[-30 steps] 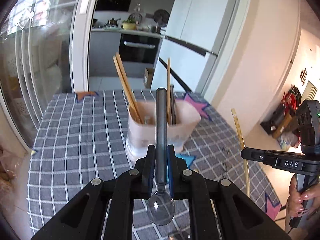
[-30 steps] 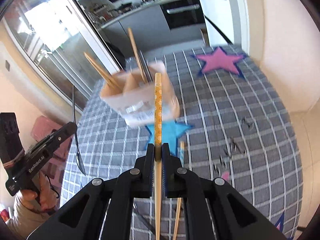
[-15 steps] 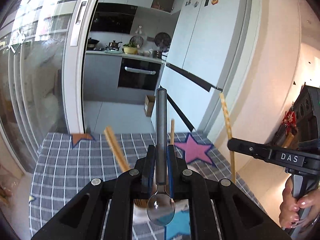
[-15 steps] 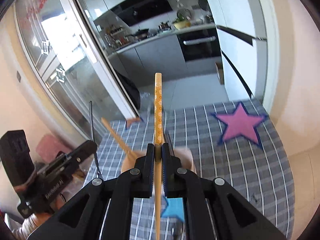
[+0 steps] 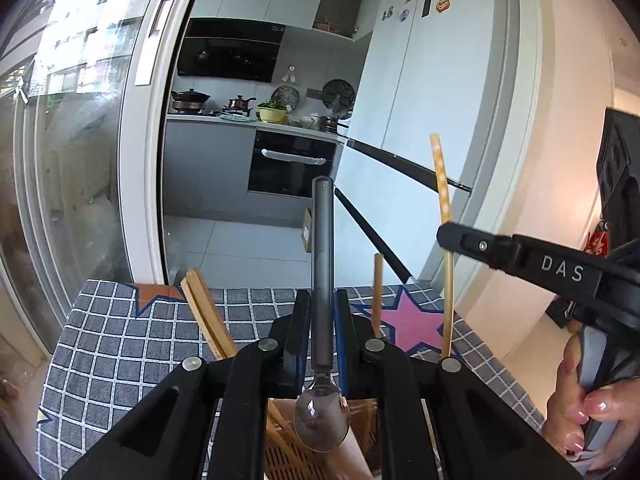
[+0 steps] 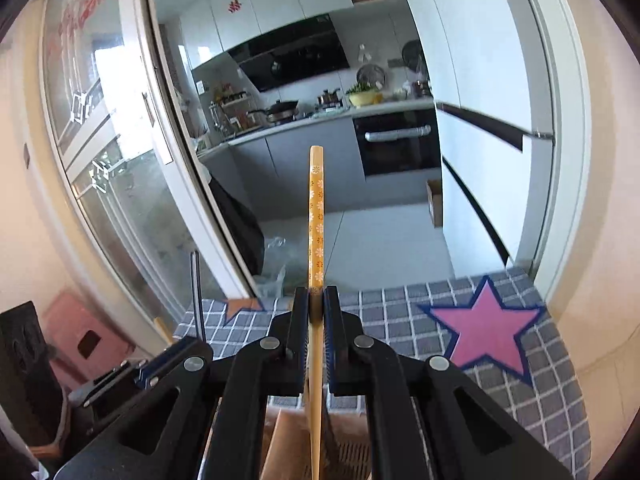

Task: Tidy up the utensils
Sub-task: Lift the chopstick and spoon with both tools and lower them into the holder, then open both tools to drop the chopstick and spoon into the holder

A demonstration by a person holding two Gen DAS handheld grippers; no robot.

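A: What have the left jaws got?
B: The left gripper (image 5: 322,320) is clamped on a grey spoon (image 5: 322,264), handle at twelve o'clock, bowl hanging at six over the slotted floor of the utensil holder (image 5: 280,460).
A: And the right?
B: The right gripper (image 6: 316,312) is closed tight on a flower-printed chopstick (image 6: 316,220). It stands upright, its lower end reaching down at six into the holder (image 6: 348,452).
A: What else is in the holder?
B: In the left view, wooden chopsticks (image 5: 204,312) lean toward ten o'clock, and a single stick (image 5: 377,292) stands at one o'clock.
A: Around that?
B: A grey checked tablecloth (image 5: 112,344) with a pink star (image 6: 486,324) at three o'clock in the right view. The person's right hand (image 5: 588,412) shows at four o'clock in the left view.
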